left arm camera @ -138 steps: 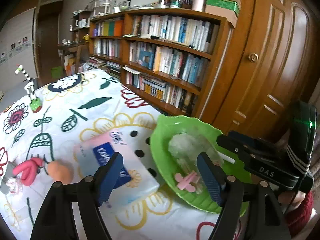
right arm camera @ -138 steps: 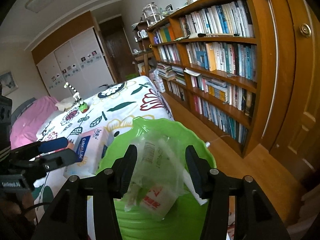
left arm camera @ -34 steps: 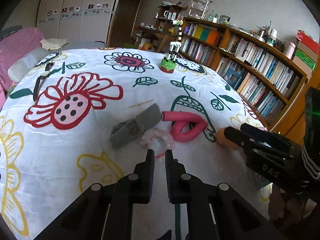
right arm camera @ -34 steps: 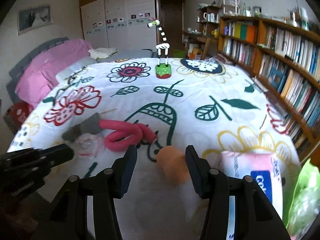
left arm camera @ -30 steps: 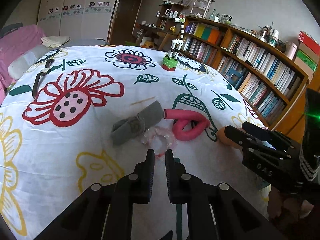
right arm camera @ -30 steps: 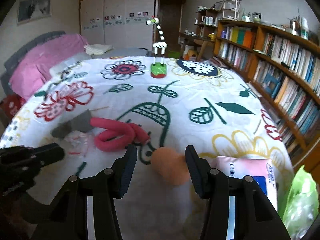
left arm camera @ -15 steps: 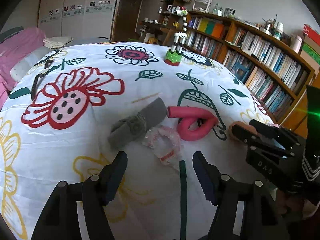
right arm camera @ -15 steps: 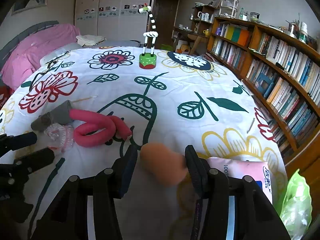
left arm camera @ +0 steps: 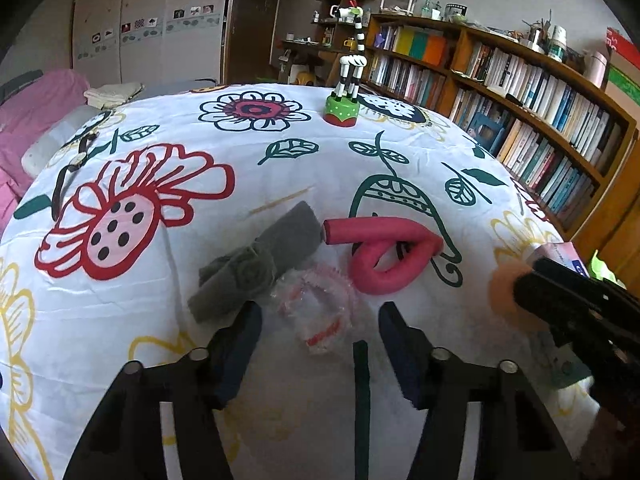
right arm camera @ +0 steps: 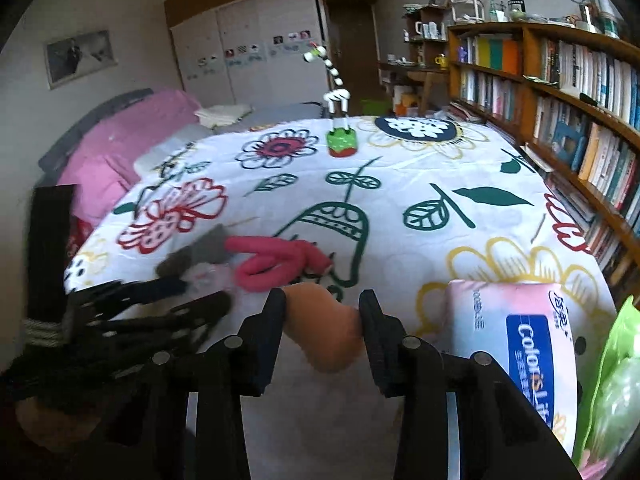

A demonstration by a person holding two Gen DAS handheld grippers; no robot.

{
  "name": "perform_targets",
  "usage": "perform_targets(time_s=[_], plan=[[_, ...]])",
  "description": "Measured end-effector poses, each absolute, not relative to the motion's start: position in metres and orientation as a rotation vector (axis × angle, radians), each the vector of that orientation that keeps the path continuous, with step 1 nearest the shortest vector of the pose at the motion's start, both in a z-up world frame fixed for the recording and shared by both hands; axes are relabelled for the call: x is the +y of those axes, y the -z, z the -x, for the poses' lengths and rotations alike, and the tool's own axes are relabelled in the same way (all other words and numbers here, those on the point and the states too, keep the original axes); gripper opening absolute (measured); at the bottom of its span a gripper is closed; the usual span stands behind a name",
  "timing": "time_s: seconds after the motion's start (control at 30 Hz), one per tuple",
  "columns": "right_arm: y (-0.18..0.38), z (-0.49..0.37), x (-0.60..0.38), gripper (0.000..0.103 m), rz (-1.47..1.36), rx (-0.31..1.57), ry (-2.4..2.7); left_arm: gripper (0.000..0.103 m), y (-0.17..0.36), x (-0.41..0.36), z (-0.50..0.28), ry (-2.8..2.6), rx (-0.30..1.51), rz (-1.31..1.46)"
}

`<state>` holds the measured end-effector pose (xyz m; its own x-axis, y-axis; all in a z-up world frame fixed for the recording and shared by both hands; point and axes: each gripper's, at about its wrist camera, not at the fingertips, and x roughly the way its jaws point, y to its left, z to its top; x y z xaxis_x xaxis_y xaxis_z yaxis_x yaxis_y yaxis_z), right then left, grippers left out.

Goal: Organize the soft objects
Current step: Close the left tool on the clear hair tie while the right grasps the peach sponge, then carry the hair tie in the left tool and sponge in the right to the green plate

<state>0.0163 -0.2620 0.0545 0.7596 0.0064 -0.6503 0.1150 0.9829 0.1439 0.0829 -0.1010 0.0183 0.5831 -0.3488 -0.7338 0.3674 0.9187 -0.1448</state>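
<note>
A clear bag with a pink ring lies on the flowered cloth, between the fingers of my open left gripper, which straddles it. Beside it lie a grey cloth bow and a bent pink foam roller. An orange sponge puff sits between the fingers of my right gripper, which stands open around it; I cannot tell if the pads touch it. The puff also shows in the left wrist view.
A pink tissue pack lies right of the puff, with a green bowl past it at the table edge. A giraffe toy stands at the far side. Bookshelves line the right wall.
My left gripper opened from shut and came down around the bagged pink ring. My right gripper moved forward so its fingers now flank the orange puff.
</note>
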Motion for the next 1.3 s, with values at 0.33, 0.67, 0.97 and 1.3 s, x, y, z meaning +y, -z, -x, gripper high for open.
perform_targets(time_s=[0.33,0.67,0.97,1.3], plan=[[-0.061,0.010,-0.256,0.039,-0.222,0.681,0.022,0.015,-0.018,-0.106,-0.081,0.399,0.843,-0.044],[-0.073,0.034,-0.267,0.039,-0.257,0.637,0.033,0.013,-0.030,-0.094,-0.058,0.418,0.835,0.031],[-0.075,0.054,-0.276,0.039,-0.307,0.633,0.012,0.013,-0.048,-0.099,-0.040,0.458,0.796,0.036],[-0.072,0.089,-0.288,0.039,-0.316,0.636,0.044,0.013,-0.060,-0.117,-0.023,0.526,0.776,0.024]])
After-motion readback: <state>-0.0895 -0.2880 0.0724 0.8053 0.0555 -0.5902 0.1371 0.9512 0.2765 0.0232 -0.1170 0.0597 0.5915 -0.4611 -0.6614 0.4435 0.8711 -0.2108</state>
